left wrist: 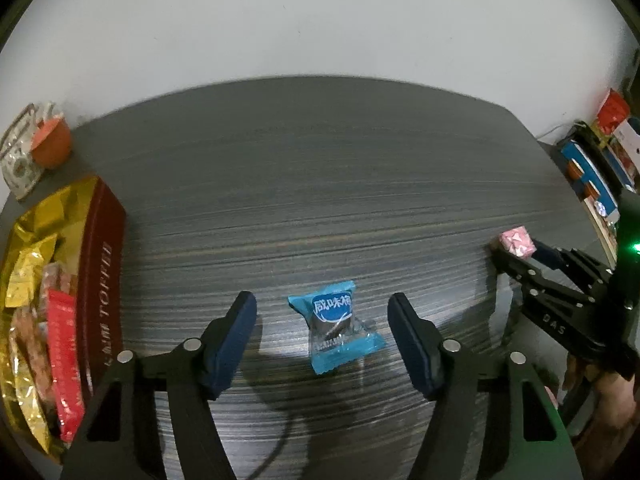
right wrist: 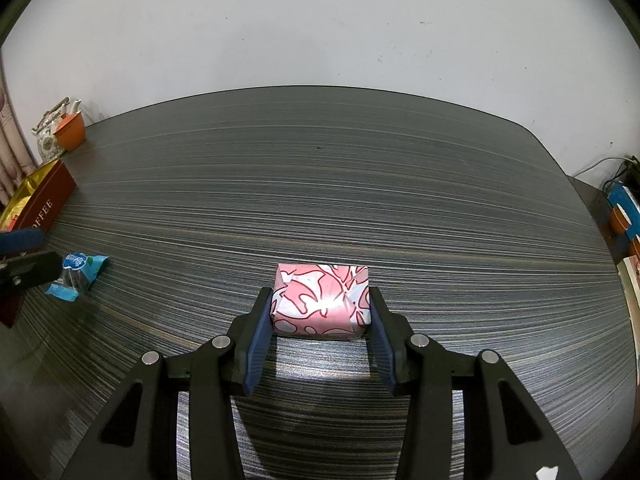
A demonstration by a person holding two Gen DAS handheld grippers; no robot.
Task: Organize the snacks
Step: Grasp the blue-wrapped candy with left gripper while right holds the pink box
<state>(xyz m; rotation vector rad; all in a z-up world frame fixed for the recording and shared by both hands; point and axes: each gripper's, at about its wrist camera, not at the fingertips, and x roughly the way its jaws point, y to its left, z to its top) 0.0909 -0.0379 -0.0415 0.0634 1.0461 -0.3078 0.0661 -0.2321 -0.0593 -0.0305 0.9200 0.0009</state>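
A blue candy packet lies flat on the dark striped table. My left gripper is open and straddles it, with a gap between each blue pad and the wrapper. My right gripper is shut on a pink and white patterned snack block, both pads pressing its sides. A dark red toffee box lined with gold foil stands at the left, with several wrapped snacks inside.
An orange cup and a patterned teapot stand at the table's far left corner. Stacked books and boxes sit beyond the right edge. A person's hand holds the right gripper.
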